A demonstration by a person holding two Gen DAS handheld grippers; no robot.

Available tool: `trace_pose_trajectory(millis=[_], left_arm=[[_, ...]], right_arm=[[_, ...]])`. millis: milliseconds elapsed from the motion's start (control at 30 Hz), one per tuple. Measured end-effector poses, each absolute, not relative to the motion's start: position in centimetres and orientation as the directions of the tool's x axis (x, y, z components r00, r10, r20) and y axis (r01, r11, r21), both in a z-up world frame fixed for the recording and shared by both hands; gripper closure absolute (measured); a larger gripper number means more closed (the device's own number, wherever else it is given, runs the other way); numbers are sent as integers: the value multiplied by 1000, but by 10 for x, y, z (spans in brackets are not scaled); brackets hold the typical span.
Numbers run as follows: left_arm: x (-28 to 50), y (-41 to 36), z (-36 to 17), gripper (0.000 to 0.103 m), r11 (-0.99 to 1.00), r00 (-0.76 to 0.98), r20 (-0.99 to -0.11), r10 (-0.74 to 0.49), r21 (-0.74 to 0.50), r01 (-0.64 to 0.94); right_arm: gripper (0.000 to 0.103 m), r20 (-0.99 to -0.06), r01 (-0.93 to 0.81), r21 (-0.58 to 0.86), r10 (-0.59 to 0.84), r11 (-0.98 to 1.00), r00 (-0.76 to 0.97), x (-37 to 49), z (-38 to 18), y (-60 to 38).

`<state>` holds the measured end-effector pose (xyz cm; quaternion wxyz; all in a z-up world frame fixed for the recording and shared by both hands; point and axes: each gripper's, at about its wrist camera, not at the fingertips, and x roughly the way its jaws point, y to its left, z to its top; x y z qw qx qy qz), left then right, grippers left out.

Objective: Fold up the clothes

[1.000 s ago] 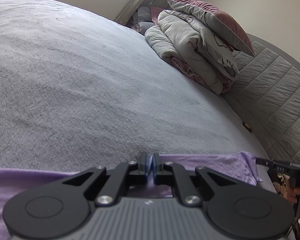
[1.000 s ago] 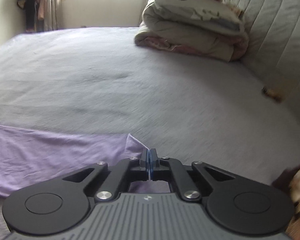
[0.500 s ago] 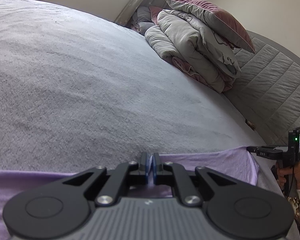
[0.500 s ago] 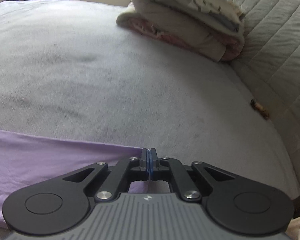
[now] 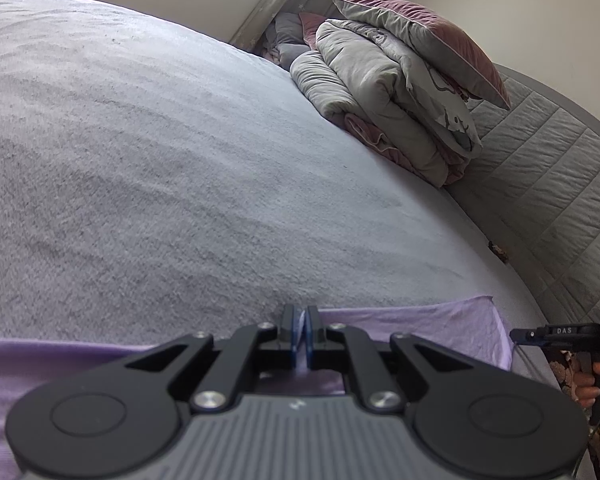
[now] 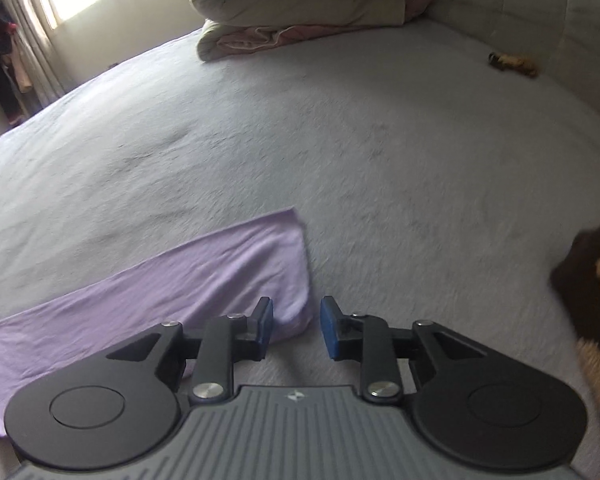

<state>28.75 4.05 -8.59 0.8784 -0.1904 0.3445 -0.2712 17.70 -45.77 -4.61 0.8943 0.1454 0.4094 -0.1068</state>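
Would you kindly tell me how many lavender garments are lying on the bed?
1: the lavender garment lies flat along the grey bed's near edge; nothing suggests another, though folds could hide layers.

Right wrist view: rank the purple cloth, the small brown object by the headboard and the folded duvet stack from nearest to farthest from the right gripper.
1. Purple cloth: its corner lies just ahead of the right gripper, whose jaws are opening.
2. Small brown object: far right, beside the headboard.
3. Folded duvet stack: top centre, at the bed's far end.

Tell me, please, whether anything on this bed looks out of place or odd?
One thing: a small brown mottled object lies alone on the grey bedspread beside the quilted grey headboard; it is too small to identify. The flat lilac cloth looks tidy.
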Motion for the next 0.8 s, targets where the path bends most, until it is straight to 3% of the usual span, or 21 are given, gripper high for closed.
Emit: trace_pose_trajectory(millis=[67,467,567,633,700,800], left_arm=[[288,40,-86,97,779,615,-502,-608,-523,344],[288,44,-89,97,773,613,-497,-614,-537,339],[288,43,-90,97,773,614,-497,-613,-537,338],[287,42,-89,97,774,614,-497,-612,-537,337],[286,42,-88,97,774,615,-498,-612,-536,337],[286,42,-88,97,774,615,-498,-612,-537,335]], right_arm=[[100,-779,277,100,-98,956,619,180,-45,-449],[101,-796,299,-94,-252,950,550,193,-41,-440],[99,-785,307,-55,-232,950,575,190,-36,-447],[89,-753,321,-31,-233,947,615,195,-33,-452],[73,-724,320,3,-219,947,655,200,-30,-454],[71,-689,299,46,-187,953,700,212,-33,-452]])
